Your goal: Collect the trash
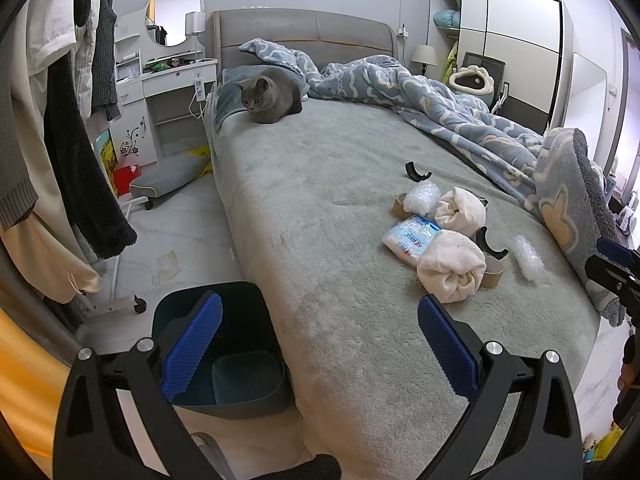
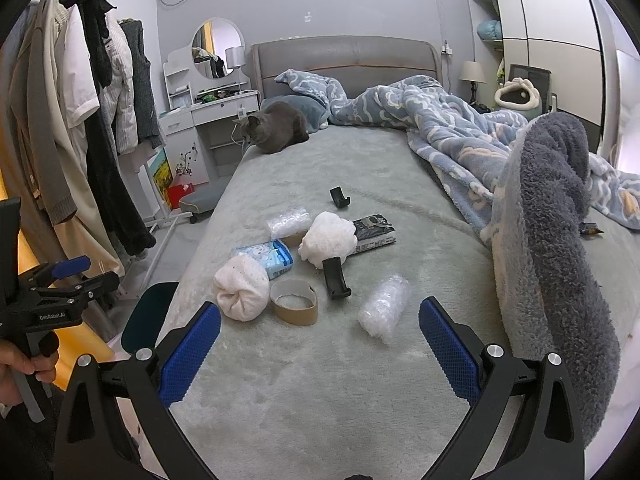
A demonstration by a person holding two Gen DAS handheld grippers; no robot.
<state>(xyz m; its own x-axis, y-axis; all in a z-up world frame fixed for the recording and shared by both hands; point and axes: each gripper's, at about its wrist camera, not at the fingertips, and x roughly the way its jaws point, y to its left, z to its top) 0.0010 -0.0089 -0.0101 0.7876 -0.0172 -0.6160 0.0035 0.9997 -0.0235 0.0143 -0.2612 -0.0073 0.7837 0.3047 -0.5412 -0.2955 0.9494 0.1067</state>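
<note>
Litter lies on the grey-green bed (image 2: 320,380): two bubble-wrap wads (image 2: 384,312) (image 2: 289,221), a cardboard tape ring (image 2: 294,302), a blue tissue pack (image 2: 272,258), two black plastic clips (image 2: 335,278) (image 2: 339,197) and a dark packet (image 2: 374,232). Two rolled white towels (image 2: 242,290) (image 2: 328,240) lie among them. A dark bin (image 1: 236,356) stands on the floor at the bed's near-left corner. My left gripper (image 1: 320,344) is open and empty, over the bed edge beside the bin. My right gripper (image 2: 320,348) is open and empty, just short of the nearest bubble wrap.
A grey cat (image 1: 270,94) crouches at the far left of the bed. A rumpled blue blanket (image 2: 460,132) covers the right side. A clothes rack (image 2: 92,120) stands left, a white dresser (image 1: 168,80) behind it, and a wardrobe (image 1: 512,40) at the far right.
</note>
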